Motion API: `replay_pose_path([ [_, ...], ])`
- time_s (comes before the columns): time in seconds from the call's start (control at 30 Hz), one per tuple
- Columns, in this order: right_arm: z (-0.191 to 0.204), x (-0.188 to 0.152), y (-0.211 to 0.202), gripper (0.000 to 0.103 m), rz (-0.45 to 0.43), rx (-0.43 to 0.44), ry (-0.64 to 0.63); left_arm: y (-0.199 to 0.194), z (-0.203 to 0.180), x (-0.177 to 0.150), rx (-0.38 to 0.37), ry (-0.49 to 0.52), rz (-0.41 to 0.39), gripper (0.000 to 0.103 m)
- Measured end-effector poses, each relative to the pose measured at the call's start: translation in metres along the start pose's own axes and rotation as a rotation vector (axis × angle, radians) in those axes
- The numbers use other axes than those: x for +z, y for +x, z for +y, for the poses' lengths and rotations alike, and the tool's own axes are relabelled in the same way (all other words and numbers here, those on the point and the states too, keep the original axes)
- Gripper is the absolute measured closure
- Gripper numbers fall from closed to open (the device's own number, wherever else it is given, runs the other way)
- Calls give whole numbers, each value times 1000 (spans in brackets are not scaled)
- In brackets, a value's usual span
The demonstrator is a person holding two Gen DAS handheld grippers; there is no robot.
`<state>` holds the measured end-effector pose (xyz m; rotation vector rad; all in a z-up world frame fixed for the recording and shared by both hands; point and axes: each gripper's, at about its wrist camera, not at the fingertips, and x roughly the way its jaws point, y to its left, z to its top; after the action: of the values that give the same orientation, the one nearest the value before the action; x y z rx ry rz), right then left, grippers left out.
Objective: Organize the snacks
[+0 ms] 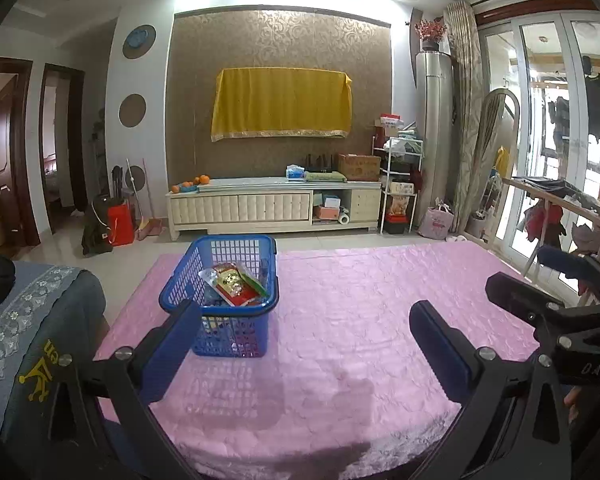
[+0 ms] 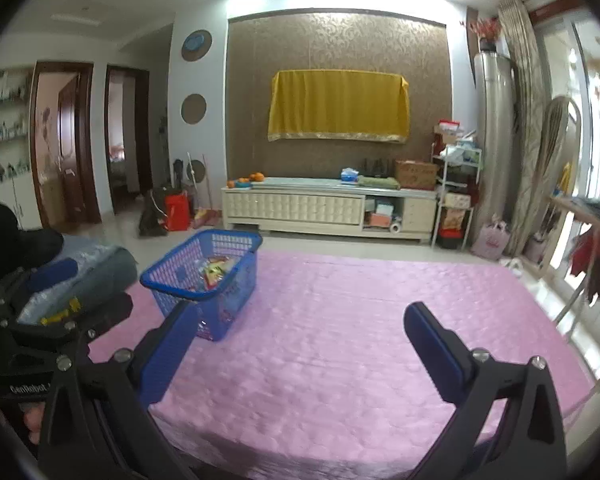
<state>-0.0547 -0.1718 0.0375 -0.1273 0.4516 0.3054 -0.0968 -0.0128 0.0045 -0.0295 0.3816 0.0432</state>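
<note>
A blue plastic basket [image 1: 260,248] stands on the pink bed cover [image 1: 360,320], left of centre. Snack packets [image 1: 236,286] lie inside it, a red and gold one on top. My left gripper [image 1: 304,316] is open and empty, held above the cover in front of the basket; its left finger [image 1: 168,352] overlaps the basket's near corner in the view. In the right wrist view the basket [image 2: 180,264] with its snacks [image 2: 216,272] sits to the left. My right gripper [image 2: 300,318] is open and empty over the cover. The right gripper also shows at the left view's right edge [image 1: 548,300].
A grey-blue embroidered blanket [image 1: 32,340] lies at the bed's left side. A white TV cabinet [image 1: 272,204] stands beyond the bed, under a yellow cloth [image 1: 280,106]. A wooden rail with clothes [image 1: 560,208] and glass doors are to the right.
</note>
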Motion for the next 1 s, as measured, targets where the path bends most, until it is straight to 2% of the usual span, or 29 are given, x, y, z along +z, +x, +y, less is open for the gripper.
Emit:
replay_pose_path([
  [0.23,-5,-9,2,0,40,31,25,-8,-3,-3,-9,-1,6,0],
  [1.0,-5,-18,-11,0,50,49,39,-10,-5,-6,-4,-5,6,0],
])
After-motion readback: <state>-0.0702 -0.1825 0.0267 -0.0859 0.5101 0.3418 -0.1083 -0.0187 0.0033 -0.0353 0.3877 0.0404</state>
